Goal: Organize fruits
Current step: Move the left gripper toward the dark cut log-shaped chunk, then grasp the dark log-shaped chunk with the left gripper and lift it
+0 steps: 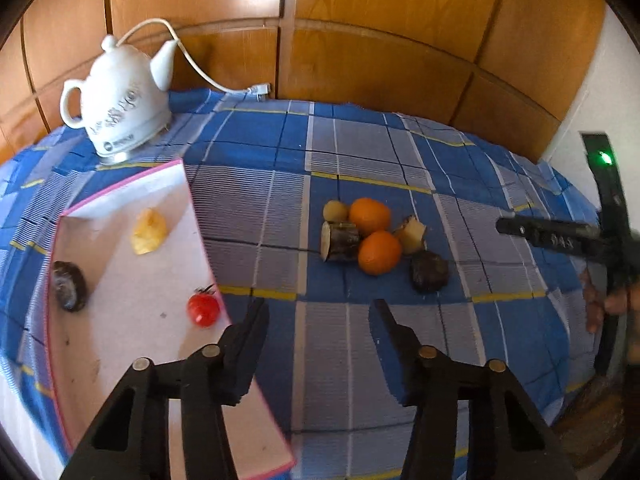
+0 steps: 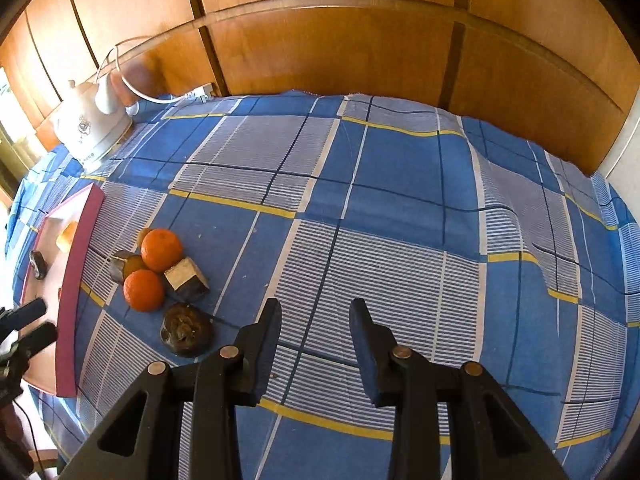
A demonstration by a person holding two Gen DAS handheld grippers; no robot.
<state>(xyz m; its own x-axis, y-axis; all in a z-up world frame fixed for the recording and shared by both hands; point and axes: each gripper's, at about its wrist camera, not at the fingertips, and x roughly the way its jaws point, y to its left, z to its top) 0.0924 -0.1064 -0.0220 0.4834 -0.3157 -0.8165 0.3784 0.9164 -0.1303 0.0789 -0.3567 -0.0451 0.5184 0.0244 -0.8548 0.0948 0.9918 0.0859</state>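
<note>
A pink-rimmed white tray (image 1: 132,344) lies at the left and holds a red tomato (image 1: 203,308), a yellow fruit piece (image 1: 149,231) and a dark round fruit (image 1: 69,286). On the checked cloth lie two oranges (image 1: 370,216) (image 1: 379,252), a small yellow-green fruit (image 1: 335,211), a dark cut cylinder (image 1: 340,241), a cut wedge (image 1: 410,234) and a dark wrinkled fruit (image 1: 430,271). The pile also shows in the right wrist view (image 2: 160,250). My left gripper (image 1: 318,312) is open and empty, just in front of the pile by the tray's edge. My right gripper (image 2: 314,312) is open and empty, to the right of the pile.
A white electric kettle (image 1: 120,108) with a white cord (image 1: 200,68) stands at the back left. Wooden wardrobe doors (image 1: 360,20) rise behind the table. The blue checked cloth (image 2: 400,220) is wrinkled on the right side. The right gripper's body shows in the left wrist view (image 1: 560,236).
</note>
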